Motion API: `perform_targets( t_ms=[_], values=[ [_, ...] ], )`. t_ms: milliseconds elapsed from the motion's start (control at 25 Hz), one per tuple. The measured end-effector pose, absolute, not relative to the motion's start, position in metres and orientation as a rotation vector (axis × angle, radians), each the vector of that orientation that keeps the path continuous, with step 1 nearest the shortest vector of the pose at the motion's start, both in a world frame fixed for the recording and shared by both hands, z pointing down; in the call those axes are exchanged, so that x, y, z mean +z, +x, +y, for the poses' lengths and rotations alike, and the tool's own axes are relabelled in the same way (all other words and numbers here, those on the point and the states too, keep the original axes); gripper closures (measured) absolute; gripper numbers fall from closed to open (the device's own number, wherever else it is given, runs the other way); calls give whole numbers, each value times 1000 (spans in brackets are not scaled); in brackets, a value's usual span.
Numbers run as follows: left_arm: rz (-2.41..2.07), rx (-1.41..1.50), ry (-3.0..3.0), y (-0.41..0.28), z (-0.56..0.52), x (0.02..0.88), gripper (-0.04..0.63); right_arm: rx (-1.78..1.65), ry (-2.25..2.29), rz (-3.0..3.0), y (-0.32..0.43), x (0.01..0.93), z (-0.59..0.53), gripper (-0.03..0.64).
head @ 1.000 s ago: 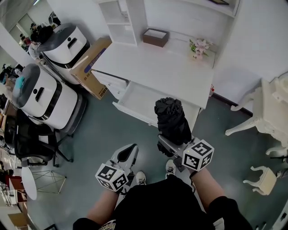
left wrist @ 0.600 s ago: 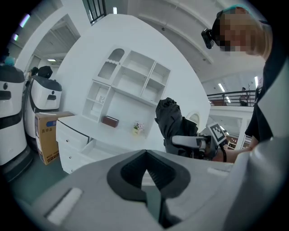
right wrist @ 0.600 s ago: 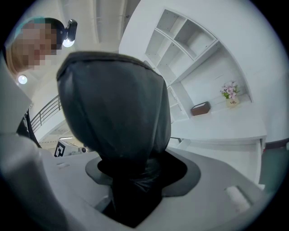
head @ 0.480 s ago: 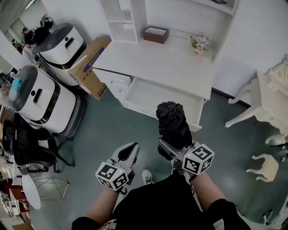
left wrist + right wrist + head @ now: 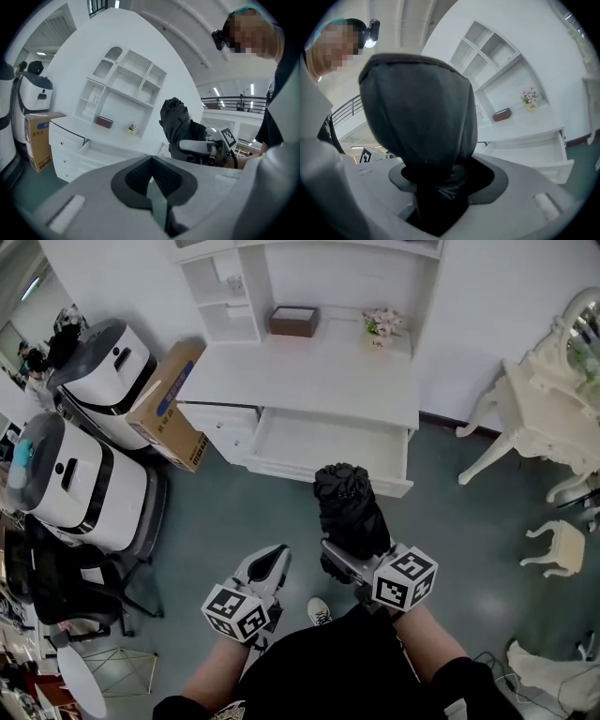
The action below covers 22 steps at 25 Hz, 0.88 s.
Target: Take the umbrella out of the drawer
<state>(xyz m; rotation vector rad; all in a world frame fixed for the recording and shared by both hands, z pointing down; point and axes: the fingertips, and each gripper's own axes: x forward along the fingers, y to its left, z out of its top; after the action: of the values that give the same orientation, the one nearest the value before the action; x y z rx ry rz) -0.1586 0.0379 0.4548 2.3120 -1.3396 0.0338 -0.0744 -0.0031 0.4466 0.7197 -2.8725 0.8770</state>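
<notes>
Though clear of the drawer (image 5: pixel 323 442), umbrella (image 5: pixel 345 507) between right tongs (image 5: pixel 343 557).

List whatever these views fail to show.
- Umbrella lower end: right gripper view, buried between the jaws of the right gripper.
- Drawer rear: head view, hidden under the desk top.
- Cardboard box print: head view, too small to read.

Bright, even indoor light; gripper views bulge with fisheye distortion.
</notes>
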Motion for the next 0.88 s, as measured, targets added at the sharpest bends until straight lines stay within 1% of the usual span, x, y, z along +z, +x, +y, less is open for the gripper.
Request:
perform_targets(
  t_ms=[360,880],
  values=[
    [-1232,35,2382,-132,59,453,595,889,839,-2845,-48,451,36,339],
    [-1182,18,2407,-111,67,451,595,878,861,-2836,-33,449,54,337]
  ],
)
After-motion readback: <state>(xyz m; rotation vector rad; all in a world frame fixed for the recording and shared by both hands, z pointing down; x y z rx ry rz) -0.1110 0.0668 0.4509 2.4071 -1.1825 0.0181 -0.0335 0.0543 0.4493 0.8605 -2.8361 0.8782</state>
